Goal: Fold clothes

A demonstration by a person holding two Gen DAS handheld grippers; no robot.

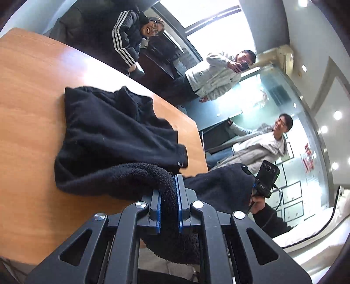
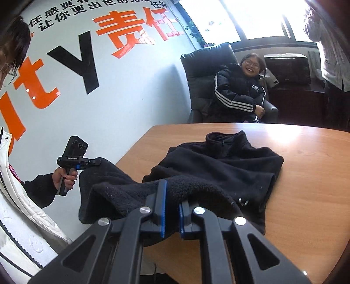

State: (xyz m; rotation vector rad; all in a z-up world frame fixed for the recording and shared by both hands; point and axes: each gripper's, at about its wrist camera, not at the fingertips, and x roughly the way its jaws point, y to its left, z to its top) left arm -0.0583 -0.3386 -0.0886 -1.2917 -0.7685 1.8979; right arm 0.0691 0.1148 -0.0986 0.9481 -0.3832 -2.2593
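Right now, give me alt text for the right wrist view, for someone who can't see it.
The right gripper pinches the hem of a black fleece jacket lying on a wooden table. At left, the left gripper grips another edge. A seated person watches from behind the table.

This is an office, likely a manager's room or small meeting room. A wood-veneer tabletop fills the near ground, and a padded black executive chair stands at its far side with a person in a striped dark jacket seated in it. The left wall carries a large orange and black slogan in Chinese characters. A dark low cabinet holding what may be a printer sits under the bright window. In the left wrist view, recessed ceiling lights and a glass partition show, with two onlookers in light jackets.
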